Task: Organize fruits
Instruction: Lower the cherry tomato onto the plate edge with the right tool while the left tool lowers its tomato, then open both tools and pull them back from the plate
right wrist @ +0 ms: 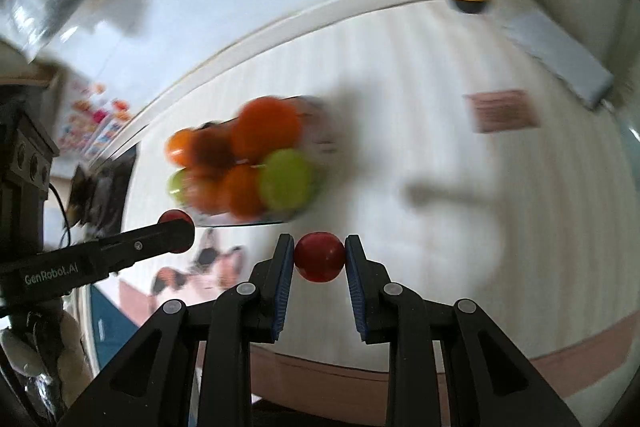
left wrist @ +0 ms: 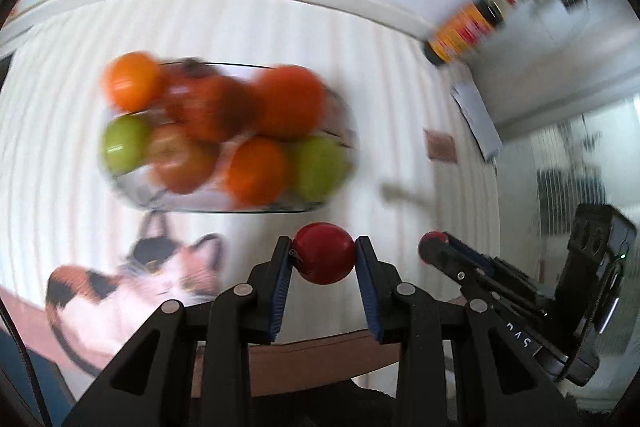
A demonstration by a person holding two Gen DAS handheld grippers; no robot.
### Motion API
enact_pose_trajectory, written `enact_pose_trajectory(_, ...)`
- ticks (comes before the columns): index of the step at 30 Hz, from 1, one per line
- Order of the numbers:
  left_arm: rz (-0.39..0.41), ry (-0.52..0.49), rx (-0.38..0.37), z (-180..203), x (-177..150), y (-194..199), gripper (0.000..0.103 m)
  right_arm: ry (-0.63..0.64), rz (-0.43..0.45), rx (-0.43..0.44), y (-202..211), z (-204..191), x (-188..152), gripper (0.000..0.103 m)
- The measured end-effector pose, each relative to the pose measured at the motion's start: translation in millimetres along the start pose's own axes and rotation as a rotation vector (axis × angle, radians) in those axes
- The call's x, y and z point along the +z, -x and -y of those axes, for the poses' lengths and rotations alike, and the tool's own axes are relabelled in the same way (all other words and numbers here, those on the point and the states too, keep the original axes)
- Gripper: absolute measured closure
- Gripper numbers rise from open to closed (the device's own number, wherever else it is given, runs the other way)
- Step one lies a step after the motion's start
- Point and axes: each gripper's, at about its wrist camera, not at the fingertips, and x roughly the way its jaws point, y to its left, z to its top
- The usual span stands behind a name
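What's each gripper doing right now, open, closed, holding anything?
Left gripper: closed on a small red fruit.
Right gripper: closed on another small red fruit.

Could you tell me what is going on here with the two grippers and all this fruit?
A person is sorting fruit with a handheld gripper in each hand. The left gripper holds a red fruit between its jaws, and the right gripper holds another red fruit. Both are lifted in front of a glass bowl already piled with orange and green fruit.
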Motion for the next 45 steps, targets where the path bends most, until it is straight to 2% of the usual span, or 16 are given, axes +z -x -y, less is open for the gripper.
enact_pose_trajectory(3, 0.027, 0.064, 0.008, -35, 2, 13, 0.074, 0.045, -0.017, 0.051, -19, -42, 0, 0.075)
enact_pose_trajectory(10, 0.022, 0.232, -0.064, -112, 13, 12, 0.074, 0.036, -0.029, 0.094, -75, -97, -9, 0.075)
enact_pose_trajectory(19, -0.051, 0.328, -0.162, -157, 21, -17, 0.074, 0.035, 0.016, 0.011, -119, -118, -15, 0.075)
enact_pose_trajectory(22, -0.064, 0.353, -0.191, -162, 23, -25, 0.074, 0.051, 0.033, -0.017, -128, -124, -14, 0.075)
enact_pose_trajectory(27, -0.071, 0.341, -0.192, -162, 29, -33, 0.074, 0.093, 0.046, -0.058, -137, -130, -13, 0.075)
enact_pose_trajectory(33, -0.072, 0.296, -0.153, -157, 36, -40, 0.074, 0.146, 0.058, -0.112, -145, -133, -14, 0.075)
enact_pose_trajectory(42, -0.064, 0.280, -0.113, -161, 40, -47, 0.074, 0.157, 0.065, -0.116, -153, -127, -15, 0.074)
enact_pose_trajectory(45, -0.064, 0.287, -0.104, -162, 41, -49, 0.073, 0.159, 0.062, -0.116, -154, -129, -15, 0.071)
